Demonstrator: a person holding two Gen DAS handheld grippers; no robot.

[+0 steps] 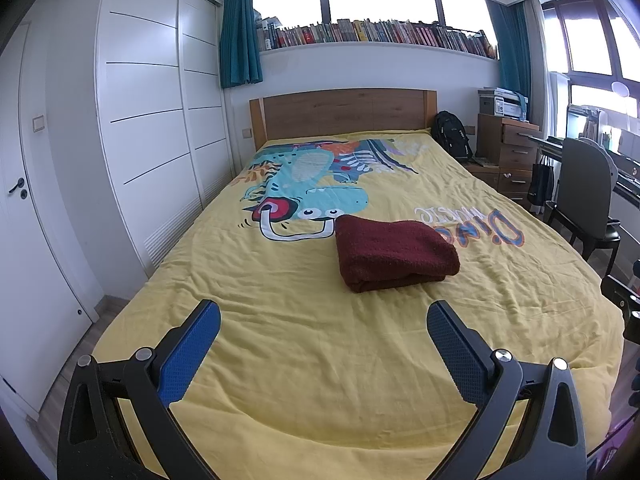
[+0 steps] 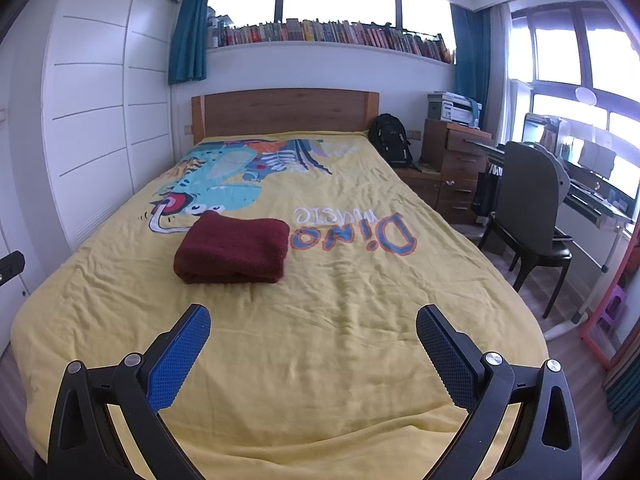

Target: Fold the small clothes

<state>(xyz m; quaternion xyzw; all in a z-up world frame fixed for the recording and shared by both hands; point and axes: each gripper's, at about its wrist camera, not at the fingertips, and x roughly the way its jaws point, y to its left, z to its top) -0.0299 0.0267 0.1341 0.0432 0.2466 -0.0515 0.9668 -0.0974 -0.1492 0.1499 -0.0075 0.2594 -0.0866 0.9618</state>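
Yellow bedspread (image 1: 280, 360) fills both frames, upside-down print reading "DINO MUSIC" (image 2: 352, 228). Folded maroon cloth (image 1: 394, 254) lies mid-bed, centre frame. Left gripper (image 1: 323, 320) and right gripper (image 2: 313, 324) hover low, spread wide, holding nothing. Door handle (image 1: 17, 187) appears only in left view.

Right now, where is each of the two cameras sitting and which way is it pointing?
Left wrist: on the left gripper, above the foot of the bed, facing the headboard; its open blue jaws show, with the folded maroon cloth ahead to the right.
Right wrist: on the right gripper, facing the same way; its open jaws show, cloth ahead to the left.
Shared: bed, cloth, headboard, bookshelf, desk chair.
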